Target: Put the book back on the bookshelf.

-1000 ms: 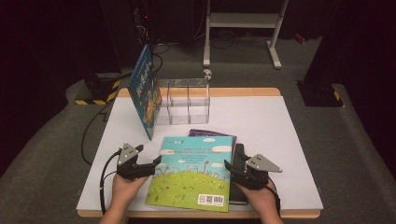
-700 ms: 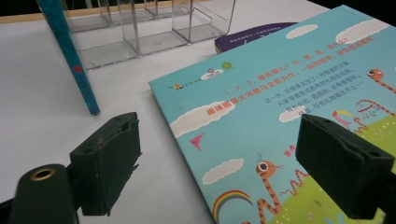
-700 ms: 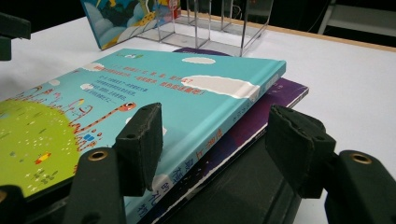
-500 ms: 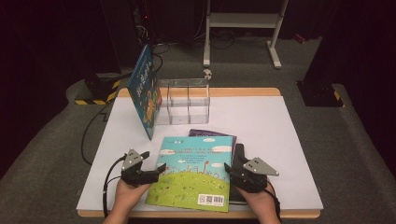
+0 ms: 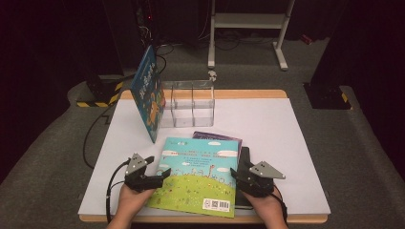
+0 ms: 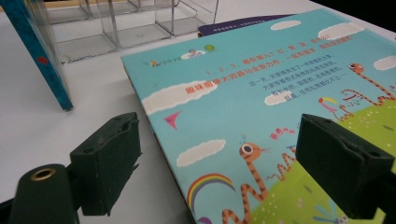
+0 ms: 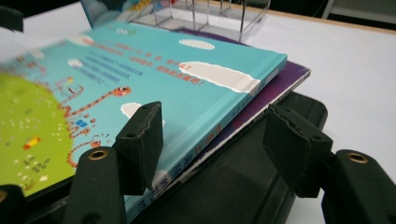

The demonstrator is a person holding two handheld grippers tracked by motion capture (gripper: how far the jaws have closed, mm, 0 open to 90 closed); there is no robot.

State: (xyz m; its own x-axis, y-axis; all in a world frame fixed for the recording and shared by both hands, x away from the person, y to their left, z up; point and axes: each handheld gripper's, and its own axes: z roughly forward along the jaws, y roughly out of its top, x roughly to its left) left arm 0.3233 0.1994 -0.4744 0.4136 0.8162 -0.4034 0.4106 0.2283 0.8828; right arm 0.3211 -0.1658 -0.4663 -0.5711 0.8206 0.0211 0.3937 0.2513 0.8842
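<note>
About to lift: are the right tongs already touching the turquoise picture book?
Cannot tell. In the right gripper view the right tongs straddle the turquoise picture book edge, but neither contact nor gap is plain.

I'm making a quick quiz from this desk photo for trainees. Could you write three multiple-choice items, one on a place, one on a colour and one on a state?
1. Where does the turquoise picture book lie?
A. inside the clear organizer
B. on a purple book
C. on the floor

2. What colour is the book that leans against the clear organizer?
A. red
B. blue
C. white

3. How do the left gripper jaws stand?
A. apart, astride the book's edge
C. shut on a pen
B. clamped on the organizer

Answers: 1 B, the purple book peeks out beneath it. 2 B, its cover is blue. 3 A, both pads stand clear of the cover.
</note>
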